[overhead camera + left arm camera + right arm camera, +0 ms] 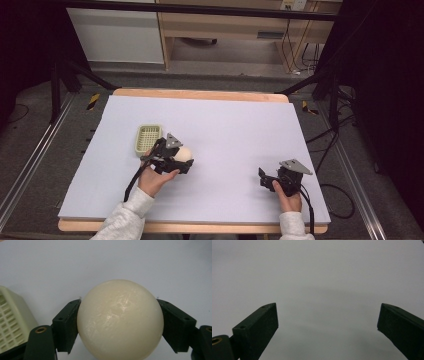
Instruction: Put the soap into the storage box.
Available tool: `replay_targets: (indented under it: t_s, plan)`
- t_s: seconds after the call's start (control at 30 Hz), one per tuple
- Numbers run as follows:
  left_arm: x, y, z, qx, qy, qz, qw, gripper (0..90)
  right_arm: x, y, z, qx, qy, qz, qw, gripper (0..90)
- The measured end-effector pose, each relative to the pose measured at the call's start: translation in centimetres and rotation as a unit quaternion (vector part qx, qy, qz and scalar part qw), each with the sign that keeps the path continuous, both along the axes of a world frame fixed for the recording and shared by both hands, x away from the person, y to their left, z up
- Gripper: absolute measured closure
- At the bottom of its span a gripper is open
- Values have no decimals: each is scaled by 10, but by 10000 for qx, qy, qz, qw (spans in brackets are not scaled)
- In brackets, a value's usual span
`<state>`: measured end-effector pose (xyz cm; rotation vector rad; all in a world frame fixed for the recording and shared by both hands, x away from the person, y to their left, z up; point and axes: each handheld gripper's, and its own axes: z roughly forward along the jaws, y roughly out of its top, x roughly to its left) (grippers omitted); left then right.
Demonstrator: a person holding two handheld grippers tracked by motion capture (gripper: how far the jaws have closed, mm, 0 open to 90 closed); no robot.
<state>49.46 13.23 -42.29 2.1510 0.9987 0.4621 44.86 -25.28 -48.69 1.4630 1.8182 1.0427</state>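
The left gripper [176, 159] has its jaws clamped on a cream ball [184, 153], one jaw on each flank at about the widest girth, as the left gripper view shows plainly [120, 320]. In the high view the ball sits left of the bench's centre, just beside the pale green basket [148, 138], which lies at about ten o'clock from it. Whether the ball is off the surface or resting on it, I cannot tell.

The step in hand looks like the carry: the ball is gripped and the basket is the likely goal. The next move would call for a short travel toward ten o'clock, clearing the basket's rim, then a gentle release over its floor so the ball does not roll out.

The ball is smooth, hard-looking and faintly scuffed, with a dull sheen; being round, it offers the flat jaws only small contact patches and may slip if the grip slackens. The basket [12, 322] is moulded plastic, rectangular with rounded corners and a lattice of small square holes. The bench [240, 130] is covered by a matt, pale lilac sheet over a wooden edge.

The right gripper [274, 181] rests at about four o'clock on the bench, well apart from the ball, its jaws spread wide and holding nothing over bare sheet.
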Motion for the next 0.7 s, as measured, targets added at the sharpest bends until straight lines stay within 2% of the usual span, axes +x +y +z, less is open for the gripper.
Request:
replay_targets:
  t_s: [0.33, 0.53, 0.7]
  plan:
    - [4, 27, 9, 17, -73, 245, 9997, 242, 0, 0, 0, -12, -5, -2, 10000, 38]
    - [8, 36, 16, -21, -120, 342, 9993, 242, 0, 0, 0, -14, -5, -3, 10000, 37]
    - [11, 43, 19, 41, -113, 393, 9992, 242, 0, 0, 0, -10, 4, 1, 10000, 38]
